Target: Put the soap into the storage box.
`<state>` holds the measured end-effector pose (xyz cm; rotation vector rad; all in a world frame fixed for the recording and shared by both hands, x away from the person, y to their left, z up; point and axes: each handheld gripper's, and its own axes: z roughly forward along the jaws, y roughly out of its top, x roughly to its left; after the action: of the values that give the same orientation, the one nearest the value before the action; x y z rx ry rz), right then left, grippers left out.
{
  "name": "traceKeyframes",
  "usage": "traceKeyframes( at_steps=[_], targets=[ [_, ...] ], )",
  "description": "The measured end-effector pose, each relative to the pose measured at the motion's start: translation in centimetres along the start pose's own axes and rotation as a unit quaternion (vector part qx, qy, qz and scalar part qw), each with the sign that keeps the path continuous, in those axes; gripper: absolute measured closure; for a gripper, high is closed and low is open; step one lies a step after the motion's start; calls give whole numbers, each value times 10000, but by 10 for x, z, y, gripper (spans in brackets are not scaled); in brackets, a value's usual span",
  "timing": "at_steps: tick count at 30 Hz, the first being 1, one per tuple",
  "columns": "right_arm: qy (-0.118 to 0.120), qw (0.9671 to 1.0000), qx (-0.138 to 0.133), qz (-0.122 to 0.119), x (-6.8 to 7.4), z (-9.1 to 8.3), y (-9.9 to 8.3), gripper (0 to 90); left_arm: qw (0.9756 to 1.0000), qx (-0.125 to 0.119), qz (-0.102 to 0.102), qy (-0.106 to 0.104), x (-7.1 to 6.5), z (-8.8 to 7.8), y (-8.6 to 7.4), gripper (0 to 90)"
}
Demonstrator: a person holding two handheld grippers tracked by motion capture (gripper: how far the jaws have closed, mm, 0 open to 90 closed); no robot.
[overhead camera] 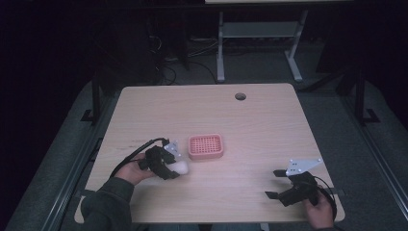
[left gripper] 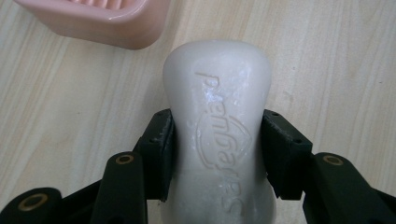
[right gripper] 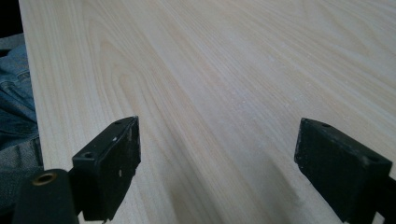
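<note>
Left gripper [left gripper: 217, 154] has its jaws clamped on the narrow waist of a white soap bar [left gripper: 219, 126], sitting just beside the pink soap dish [overhead camera: 206, 146] near the middle of the table [overhead camera: 269, 120]. My guess is the soap goes into that dish, so I'd lift it clear of the rim, centre it over the grid, then let go low. Soap's slippery, so keep the squeeze steady. Right gripper [right gripper: 217, 172] sits wide open and empty over bare wood, well apart.

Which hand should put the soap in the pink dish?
Left, probably. The left gripper is shut on the soap, right beside the pink dish. The right gripper is open, holding nothing, farther away.
</note>
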<state>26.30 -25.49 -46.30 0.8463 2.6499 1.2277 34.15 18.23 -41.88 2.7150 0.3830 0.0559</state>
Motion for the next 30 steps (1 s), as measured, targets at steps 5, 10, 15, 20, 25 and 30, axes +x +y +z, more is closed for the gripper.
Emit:
traceKeyframes(
  at_steps=[5,10,15,20,25,30],
  targets=[
    [7,10000,0,-4,0,0,0,142,10000,-27,-9,5,3,-2,3,493],
    [11,10000,0,-20,0,-1,0,142,10000,-13,-15,32,5,-3,5,493],
    [12,10000,-7,-35,1,-1,0,141,10000,-23,6,31,7,-5,10,493],
    [22,10000,-4,-34,1,0,1,142,10000,-46,14,33,9,-8,16,493],
    [41,10000,-20,-47,1,-1,0,142,10000,24,88,37,11,-10,22,493],
    [23,10000,-49,-36,1,-2,0,142,10000,18,89,13,14,-10,25,493]
  ],
)
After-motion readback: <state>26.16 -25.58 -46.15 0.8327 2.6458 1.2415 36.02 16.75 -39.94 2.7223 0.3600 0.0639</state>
